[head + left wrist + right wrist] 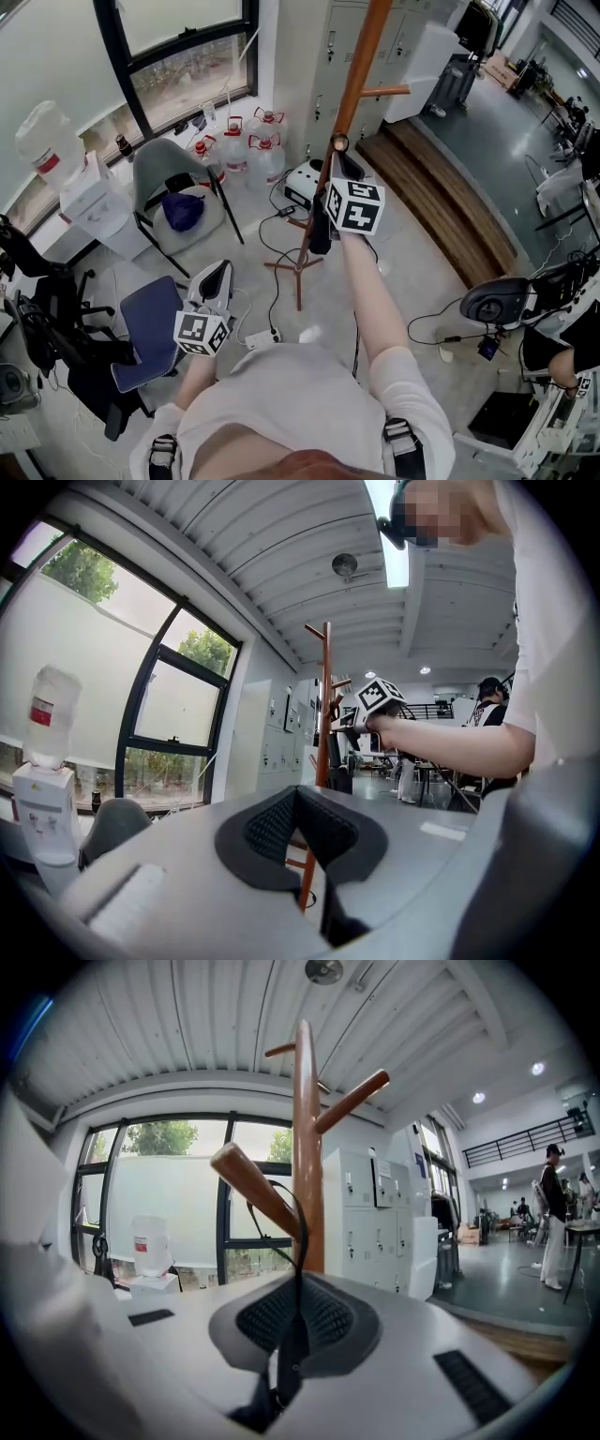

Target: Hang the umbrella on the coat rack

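The right gripper [345, 167] is raised beside the wooden coat rack [361, 66], with its marker cube facing the head camera. In the right gripper view, its jaws are clamped together on the black strap [296, 1269] of the umbrella; the strap runs up from the pads [323, 1321] and loops over a slanted peg [253, 1185] of the rack. In the head view, the umbrella [321, 228] appears as a dark folded shape hanging below the right gripper, close against the rack's pole and clear of the floor. The left gripper [217, 274] is held low, well apart from the rack, above a blue office chair [150, 323]. In the left gripper view, its jaws are closed pad against pad with nothing between them; the rack's pole [324, 714] stands farther off, behind them.
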### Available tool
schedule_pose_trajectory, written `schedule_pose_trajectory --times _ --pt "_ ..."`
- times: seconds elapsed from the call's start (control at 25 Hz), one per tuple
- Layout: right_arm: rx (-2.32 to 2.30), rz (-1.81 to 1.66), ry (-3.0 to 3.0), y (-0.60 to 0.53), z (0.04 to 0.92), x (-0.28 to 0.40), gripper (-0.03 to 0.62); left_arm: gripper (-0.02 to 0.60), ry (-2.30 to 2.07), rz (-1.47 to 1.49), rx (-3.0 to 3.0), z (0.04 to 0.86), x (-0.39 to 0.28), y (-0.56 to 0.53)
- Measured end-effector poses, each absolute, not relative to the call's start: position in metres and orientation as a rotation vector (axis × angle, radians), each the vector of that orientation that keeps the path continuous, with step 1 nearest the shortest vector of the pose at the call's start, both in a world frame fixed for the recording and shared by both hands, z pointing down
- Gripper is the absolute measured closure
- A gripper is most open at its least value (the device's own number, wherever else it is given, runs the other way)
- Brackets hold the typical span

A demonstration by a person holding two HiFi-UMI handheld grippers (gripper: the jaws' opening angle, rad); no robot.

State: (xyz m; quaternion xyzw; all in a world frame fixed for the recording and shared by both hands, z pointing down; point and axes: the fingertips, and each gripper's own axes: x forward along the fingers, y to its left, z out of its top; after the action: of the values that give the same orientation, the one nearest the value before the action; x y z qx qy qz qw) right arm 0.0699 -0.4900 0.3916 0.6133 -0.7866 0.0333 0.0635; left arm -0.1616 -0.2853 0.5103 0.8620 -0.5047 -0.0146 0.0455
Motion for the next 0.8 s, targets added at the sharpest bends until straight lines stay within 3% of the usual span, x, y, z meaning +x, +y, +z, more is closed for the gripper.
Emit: schedule_pose_trajectory --times 0.8 --pt "1.837 0.103 -2.347 -0.485 0.417 0.064 0.582 0.571 -1.534 -0.022 2.631 0.514 -0.158 -0.285"
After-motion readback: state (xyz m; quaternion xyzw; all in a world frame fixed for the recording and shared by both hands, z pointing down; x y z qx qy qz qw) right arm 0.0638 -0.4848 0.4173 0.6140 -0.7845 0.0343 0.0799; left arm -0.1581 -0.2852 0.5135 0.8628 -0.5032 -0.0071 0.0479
